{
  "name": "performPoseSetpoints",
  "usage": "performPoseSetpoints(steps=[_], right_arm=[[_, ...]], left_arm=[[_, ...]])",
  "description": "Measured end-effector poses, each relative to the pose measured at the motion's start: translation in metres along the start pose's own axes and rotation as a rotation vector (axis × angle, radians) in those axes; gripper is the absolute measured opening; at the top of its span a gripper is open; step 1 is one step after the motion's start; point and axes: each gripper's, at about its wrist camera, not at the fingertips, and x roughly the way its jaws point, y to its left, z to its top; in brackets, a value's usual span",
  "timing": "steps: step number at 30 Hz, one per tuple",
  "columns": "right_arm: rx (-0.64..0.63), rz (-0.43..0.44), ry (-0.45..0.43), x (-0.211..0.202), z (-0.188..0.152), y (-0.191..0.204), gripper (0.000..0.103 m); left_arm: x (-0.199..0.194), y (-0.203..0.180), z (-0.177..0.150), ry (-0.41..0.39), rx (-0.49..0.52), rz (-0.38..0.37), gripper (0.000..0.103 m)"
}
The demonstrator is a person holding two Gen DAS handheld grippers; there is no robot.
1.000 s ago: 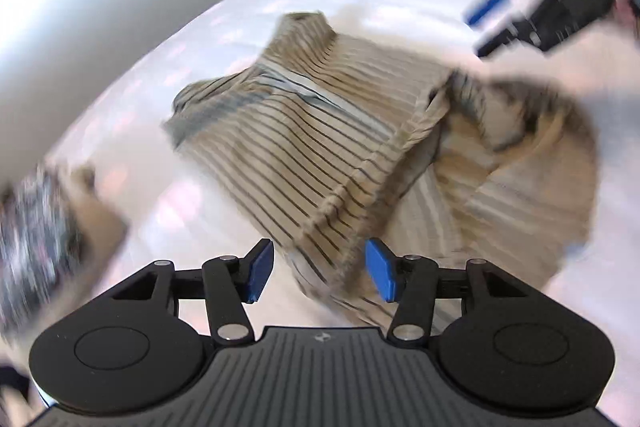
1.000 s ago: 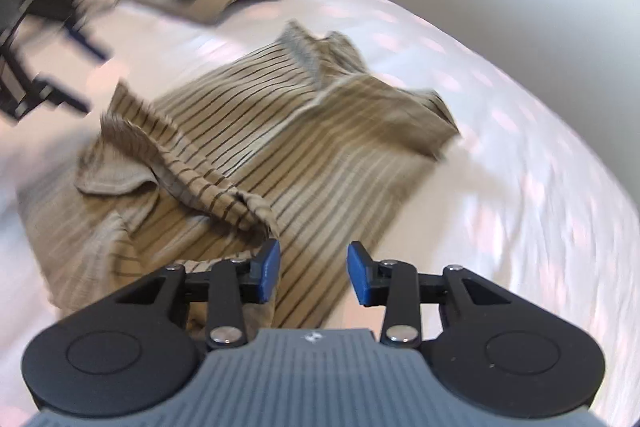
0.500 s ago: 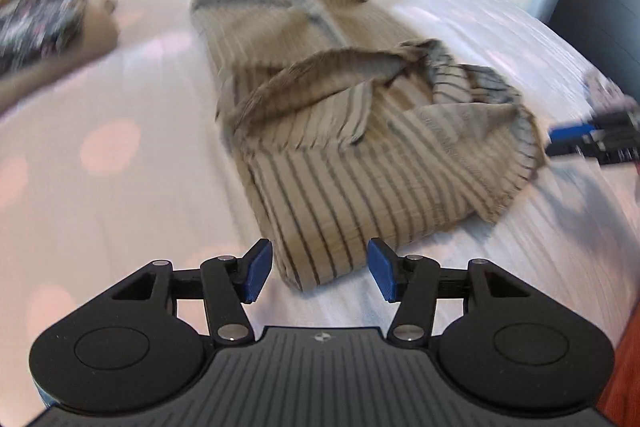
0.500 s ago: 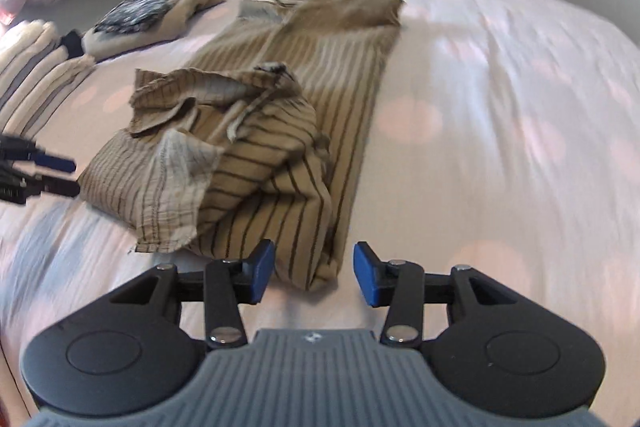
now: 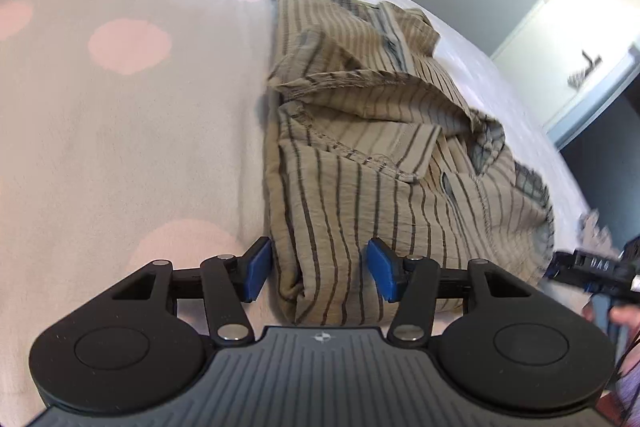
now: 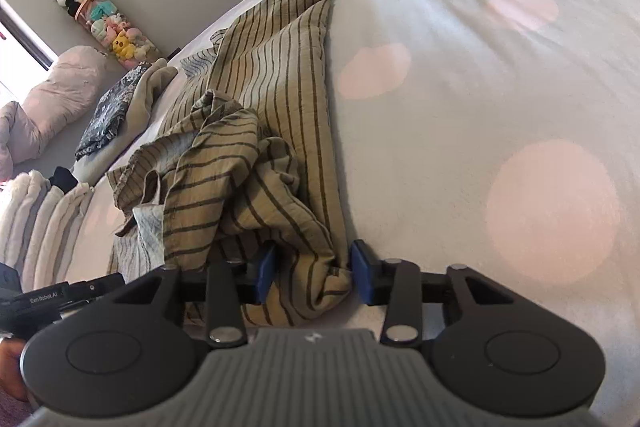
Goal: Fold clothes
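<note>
A tan shirt with dark stripes [image 5: 372,155] lies crumpled and partly folded on the white bed sheet with pink dots [image 5: 120,115]. My left gripper [image 5: 320,275] sits low at the shirt's near edge. Its blue pads stand apart on either side of a bunched corner and do not squeeze it. In the right wrist view the same shirt [image 6: 272,99] runs away from my right gripper [image 6: 314,273]. Those jaws are closing around another bunched corner of the hem, with cloth over the left pad. Each gripper shows at the edge of the other's view: the right gripper [image 5: 592,267], the left gripper [image 6: 60,297].
A folded stack with a dark floral piece on top [image 6: 116,103] lies beyond the shirt. A pink pillow [image 6: 52,95], striped white bedding [image 6: 44,211] and a tube of plush toys [image 6: 104,23] are at the left. A door [image 5: 580,39] stands past the bed's right side.
Both grippers have rolled and come down from above the shirt to its near edge. Each now has a corner of cloth between its pads. The shirt lies more bunched.
</note>
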Motion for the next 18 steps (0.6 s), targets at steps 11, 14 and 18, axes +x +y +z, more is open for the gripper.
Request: performPoseSetpoints(steps=[11,14,18], right_arm=[[-0.071,-0.002,-0.028,0.0,-0.005,0.009,0.008],[-0.063,-0.001,-0.012,-0.009,0.0,0.012,0.007],[-0.017,0.014,0.014,-0.031,0.011,0.016,0.006]], left_arm=[[-0.004,-0.009,-0.001,-0.023,0.015,0.067,0.004],[-0.014,-0.018,0.003,-0.02,0.054,0.085,0.002],[-0.038,-0.03,0.008,-0.003,0.09,0.093,0.001]])
